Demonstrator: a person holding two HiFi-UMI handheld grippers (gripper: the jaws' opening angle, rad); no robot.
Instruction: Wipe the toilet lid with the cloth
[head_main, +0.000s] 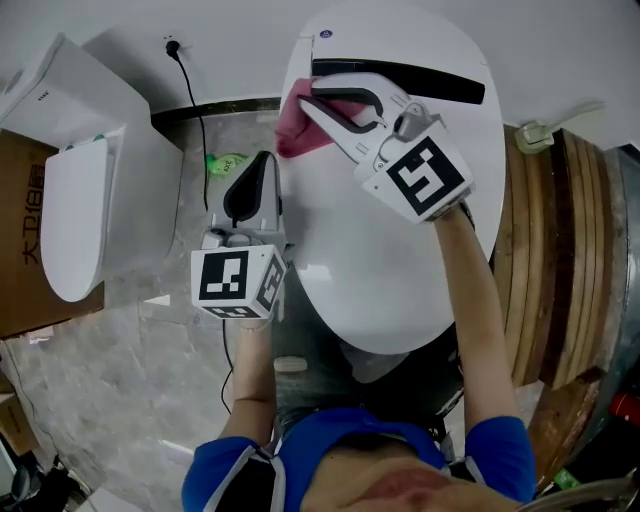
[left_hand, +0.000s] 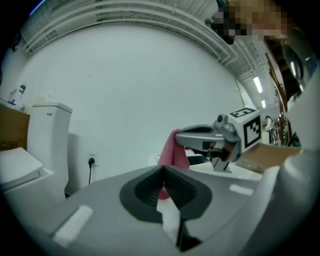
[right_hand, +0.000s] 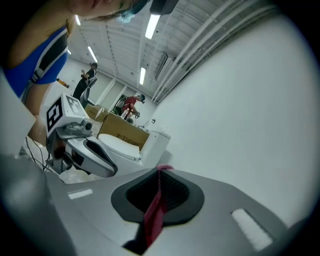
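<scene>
The toilet lid (head_main: 400, 250) is bare across its middle and front, so I have wide room to pass there. At its rear a black bar (head_main: 400, 75) crosses it, with my right gripper (head_main: 312, 100) and the cloth (head_main: 298, 130) at the bar's left end. My left gripper (head_main: 262, 165) hangs in the floor gap toward a second toilet (head_main: 90, 190), where a cord (head_main: 198, 110) runs down. Wooden boards (head_main: 560, 250) crowd the lid's right side.
</scene>
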